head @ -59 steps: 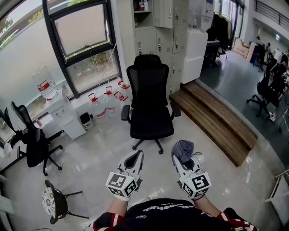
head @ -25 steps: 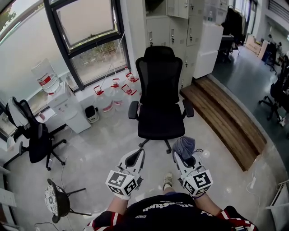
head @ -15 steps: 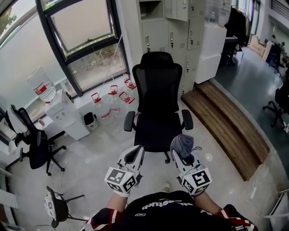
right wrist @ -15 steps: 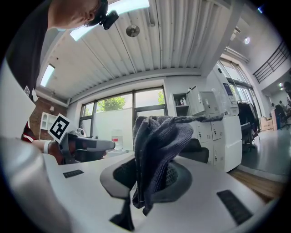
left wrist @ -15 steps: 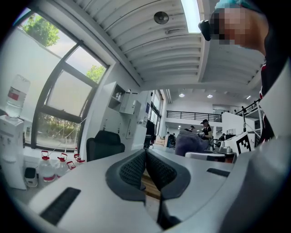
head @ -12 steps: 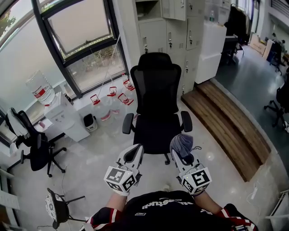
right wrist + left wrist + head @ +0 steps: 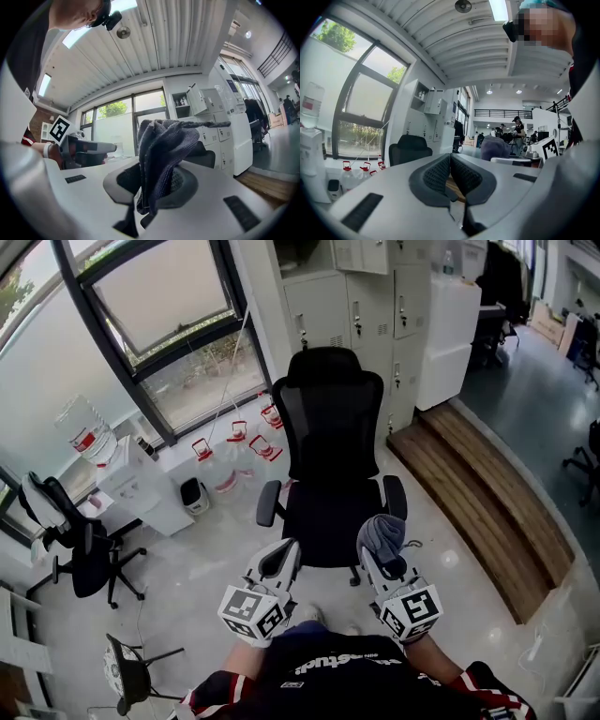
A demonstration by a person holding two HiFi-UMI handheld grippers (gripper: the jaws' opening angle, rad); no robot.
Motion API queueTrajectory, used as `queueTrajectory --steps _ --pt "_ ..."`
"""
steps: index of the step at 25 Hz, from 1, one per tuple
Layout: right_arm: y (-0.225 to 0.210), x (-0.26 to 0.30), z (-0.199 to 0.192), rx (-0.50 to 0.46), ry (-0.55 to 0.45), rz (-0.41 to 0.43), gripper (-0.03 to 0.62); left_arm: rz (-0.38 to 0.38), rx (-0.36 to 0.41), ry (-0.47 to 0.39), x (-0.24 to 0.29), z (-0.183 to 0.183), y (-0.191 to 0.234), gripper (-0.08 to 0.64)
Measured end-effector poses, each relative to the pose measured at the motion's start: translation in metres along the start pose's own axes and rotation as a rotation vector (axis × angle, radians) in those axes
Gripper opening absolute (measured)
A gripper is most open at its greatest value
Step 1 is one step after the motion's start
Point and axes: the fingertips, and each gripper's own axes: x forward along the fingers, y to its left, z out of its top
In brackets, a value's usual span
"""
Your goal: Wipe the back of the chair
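Pale, glossy floor (image 7: 187, 568). Black office chair (image 7: 328, 465) stands at frame centre. Upper left, under the window: water dispenser (image 7: 141, 486), small dark bin (image 7: 195, 493), red-capped water jugs (image 7: 246, 454). Left edge: second black chair (image 7: 80, 554). Lower left: stool (image 7: 127, 671). Right: wooden step (image 7: 487, 493), running diagonally.

i am holding my left gripper (image 7: 450, 159) tipped upward, its jaws lying pad against pad. past the left jaw a black chair (image 7: 410, 146) is standing, only its upper part showing above the gripper's body. left of it, bottles (image 7: 361, 166) with red tops are sitting low under the window (image 7: 361, 112), beside a dispenser (image 7: 310, 150). at the right a grey cloth (image 7: 494, 146) is poking up at my right gripper (image 7: 504, 159). people (image 7: 516, 131) are standing far off in the hall.
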Motion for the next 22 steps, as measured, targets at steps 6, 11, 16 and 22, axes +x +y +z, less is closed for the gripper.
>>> queueTrajectory --steps 6,11,16,22 --pt "-0.021 0.047 -0.006 -0.013 0.035 -0.014 0.078 0.002 -0.041 -0.008 0.04 -0.002 0.046 0.025" --pt "-0.047 0.103 -0.01 -0.032 0.064 -0.047 0.078 -0.031 -0.059 -0.016 0.087 0.001 0.096 0.025" --pt "-0.075 0.18 0.001 -0.036 0.063 -0.076 0.078 -0.057 -0.076 -0.027 0.141 0.02 0.159 0.025" --pt "-0.105 0.266 0.023 -0.064 0.042 -0.113 0.078 -0.091 -0.067 -0.029 0.198 0.046 0.232 0.025"
